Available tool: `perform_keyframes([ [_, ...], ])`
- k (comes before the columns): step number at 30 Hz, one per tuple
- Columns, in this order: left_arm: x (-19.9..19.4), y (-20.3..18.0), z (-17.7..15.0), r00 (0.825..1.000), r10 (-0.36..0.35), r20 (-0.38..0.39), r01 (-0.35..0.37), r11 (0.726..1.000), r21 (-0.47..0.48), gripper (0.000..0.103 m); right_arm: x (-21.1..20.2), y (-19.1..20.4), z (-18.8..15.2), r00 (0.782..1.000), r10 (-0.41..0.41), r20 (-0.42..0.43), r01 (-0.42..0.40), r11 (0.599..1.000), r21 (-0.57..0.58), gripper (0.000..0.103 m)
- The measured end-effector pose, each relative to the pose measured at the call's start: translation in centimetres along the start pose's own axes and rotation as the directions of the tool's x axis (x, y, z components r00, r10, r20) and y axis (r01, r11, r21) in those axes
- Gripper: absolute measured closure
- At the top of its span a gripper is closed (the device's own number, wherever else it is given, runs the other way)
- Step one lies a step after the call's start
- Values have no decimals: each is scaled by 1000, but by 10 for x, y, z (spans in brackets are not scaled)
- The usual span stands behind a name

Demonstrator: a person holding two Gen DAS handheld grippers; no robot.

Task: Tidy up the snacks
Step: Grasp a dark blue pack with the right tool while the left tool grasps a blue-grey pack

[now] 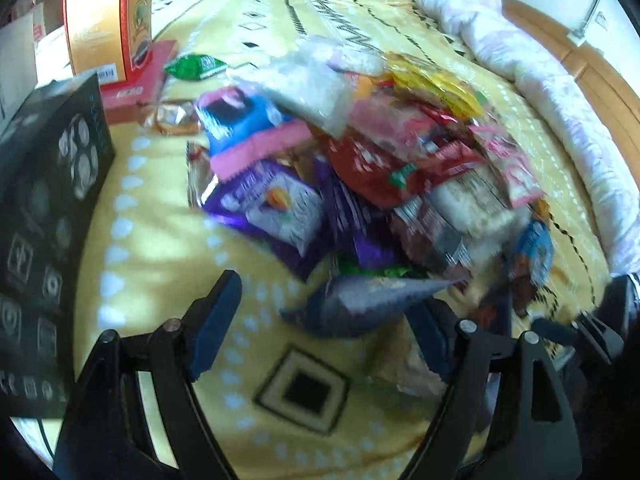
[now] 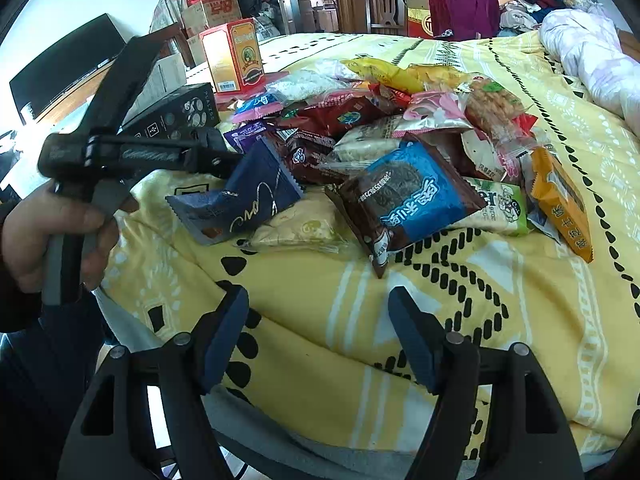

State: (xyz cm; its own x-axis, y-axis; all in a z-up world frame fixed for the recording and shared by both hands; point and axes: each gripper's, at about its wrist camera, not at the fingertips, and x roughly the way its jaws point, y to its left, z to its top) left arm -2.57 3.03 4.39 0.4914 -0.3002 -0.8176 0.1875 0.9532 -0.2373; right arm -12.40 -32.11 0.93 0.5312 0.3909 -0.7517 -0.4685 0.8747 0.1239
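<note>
A: How do the fingers stand?

B: The right gripper has its blue-padded fingers spread apart with nothing between them, hanging over the yellow bedspread short of the snacks. The left gripper is spread wide too; the dark blue packet lies between its fingers, near the right one, but that view is blurred and I cannot tell whether either pad touches it.

A: And where are the snacks?

B: Heaped in the snack pile in the middle of the bed. The dark blue packet sits at the pile's near left edge, right at the left gripper's tip in the right wrist view. Just beside it is a pale yellow packet, then a blue-and-brown cookie packet, a green packet and an orange packet at the right edge.

A: What lies farther out?

B: Left of the pile, a black box and an orange carton standing upright on a flat red box. A single green packet lies apart near that red box. A white-and-pink quilt is bunched along the bed's right side.

A: The room?

B: Cluttered: stacked cardboard boxes, a wooden chair, piled clothes and a dark screen on the left wall.
</note>
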Motion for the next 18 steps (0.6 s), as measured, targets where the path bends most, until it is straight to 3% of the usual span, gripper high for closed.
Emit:
perform_keyframes([
  [3, 7, 9, 6, 999, 41, 4, -41, 999, -28, 20, 1, 0, -1, 1000, 5, -3, -5, 1000, 3, 25],
  [11, 11, 11, 4, 1000, 10, 16, -10, 1000, -16, 22, 8, -3, -3, 1000, 13, -12, -12, 1000, 12, 25],
  [12, 10, 9, 4, 1000, 2, 20, -2, 1000, -10, 28, 8, -3, -3, 1000, 13, -12, -13, 1000, 12, 24],
  [14, 4, 1, 2, 999, -42, 20, 41, 999, 20, 68, 8, -2, -3, 1000, 10, -11, -10, 1000, 8, 24],
  [18, -11, -16, -1, 998, -61, 35, 58, 993, 100, 69, 5, -3, -1, 1000, 3, -2, -3, 1000, 10, 24],
])
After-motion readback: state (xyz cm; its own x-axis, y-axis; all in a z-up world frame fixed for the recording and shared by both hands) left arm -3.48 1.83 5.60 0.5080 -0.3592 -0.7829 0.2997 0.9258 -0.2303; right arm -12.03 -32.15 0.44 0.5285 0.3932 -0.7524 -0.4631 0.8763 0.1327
